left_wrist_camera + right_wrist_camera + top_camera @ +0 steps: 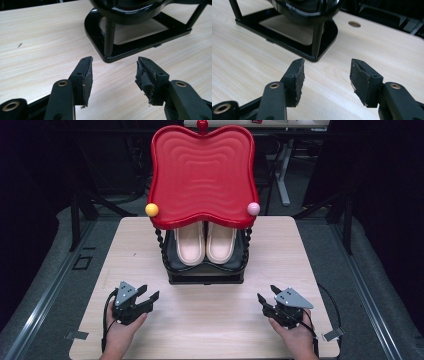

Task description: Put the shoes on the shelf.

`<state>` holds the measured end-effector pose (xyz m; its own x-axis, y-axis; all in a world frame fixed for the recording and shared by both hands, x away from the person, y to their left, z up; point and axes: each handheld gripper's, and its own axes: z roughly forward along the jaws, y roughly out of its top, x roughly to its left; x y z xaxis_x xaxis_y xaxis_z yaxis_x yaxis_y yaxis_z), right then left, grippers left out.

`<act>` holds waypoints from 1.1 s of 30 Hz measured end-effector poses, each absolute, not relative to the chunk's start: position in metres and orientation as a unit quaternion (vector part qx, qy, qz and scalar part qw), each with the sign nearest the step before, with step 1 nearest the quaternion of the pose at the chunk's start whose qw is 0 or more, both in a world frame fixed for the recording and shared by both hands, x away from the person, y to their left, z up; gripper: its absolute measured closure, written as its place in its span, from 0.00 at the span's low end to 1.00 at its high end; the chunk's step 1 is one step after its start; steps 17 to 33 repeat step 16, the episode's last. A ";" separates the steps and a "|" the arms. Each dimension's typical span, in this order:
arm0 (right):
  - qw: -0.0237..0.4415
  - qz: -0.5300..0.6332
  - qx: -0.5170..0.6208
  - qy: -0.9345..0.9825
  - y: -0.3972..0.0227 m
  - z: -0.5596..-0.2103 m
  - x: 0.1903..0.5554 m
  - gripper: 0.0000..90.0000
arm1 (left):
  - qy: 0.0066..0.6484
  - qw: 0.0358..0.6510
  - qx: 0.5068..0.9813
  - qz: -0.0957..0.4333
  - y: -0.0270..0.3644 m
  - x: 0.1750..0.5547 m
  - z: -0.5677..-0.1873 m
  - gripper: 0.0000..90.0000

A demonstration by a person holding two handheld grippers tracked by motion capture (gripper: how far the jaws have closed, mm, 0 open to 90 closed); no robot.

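Both my grippers, left gripper [148,296] & right gripper [266,296], wide & empty; slippers [205,242] look light, soft, bendy, so I'd pinch each sidewall, w/ the rack [206,276] probably rigid.

high view: above the near edge, facing forward and down at the rack [205,270] | left gripper view: low, close to rack's left front corner | right gripper view: low, close, probably its right front corner | shared: rack base, worktop [210,320]
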<state>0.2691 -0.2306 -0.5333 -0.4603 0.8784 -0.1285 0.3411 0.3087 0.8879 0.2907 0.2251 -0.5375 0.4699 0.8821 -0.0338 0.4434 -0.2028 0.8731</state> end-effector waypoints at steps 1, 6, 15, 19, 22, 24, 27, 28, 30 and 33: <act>0.317 0.418 0.412 0.745 -0.231 -0.535 0.269 0.50 | 0.453 0.440 0.735 0.247 0.226 0.291 -0.538 0.52; 0.305 0.410 0.413 0.754 -0.231 -0.543 0.273 0.49 | 0.467 0.440 0.731 0.232 0.230 0.296 -0.544 0.51; 0.299 0.396 0.413 0.764 -0.230 -0.550 0.276 0.49 | 0.486 0.444 0.717 0.230 0.236 0.298 -0.546 0.50; 0.300 0.395 0.414 0.764 -0.230 -0.550 0.277 0.49 | 0.486 0.444 0.717 0.230 0.236 0.298 -0.546 0.50; 0.300 0.395 0.414 0.764 -0.230 -0.550 0.277 0.49 | 0.486 0.444 0.717 0.230 0.236 0.298 -0.546 0.50; 0.300 0.395 0.414 0.764 -0.230 -0.550 0.277 0.49 | 0.486 0.444 0.717 0.230 0.236 0.298 -0.546 0.50; 0.300 0.395 0.414 0.764 -0.230 -0.550 0.277 0.49 | 0.486 0.444 0.717 0.230 0.236 0.298 -0.546 0.50; 0.300 0.395 0.414 0.764 -0.230 -0.550 0.277 0.49 | 0.486 0.444 0.717 0.230 0.236 0.298 -0.546 0.50; 0.300 0.395 0.414 0.764 -0.230 -0.550 0.277 0.49 | 0.486 0.444 0.717 0.230 0.236 0.298 -0.546 0.50; 0.300 0.395 0.414 0.764 -0.230 -0.550 0.277 0.49 | 0.486 0.444 0.717 0.230 0.236 0.298 -0.546 0.50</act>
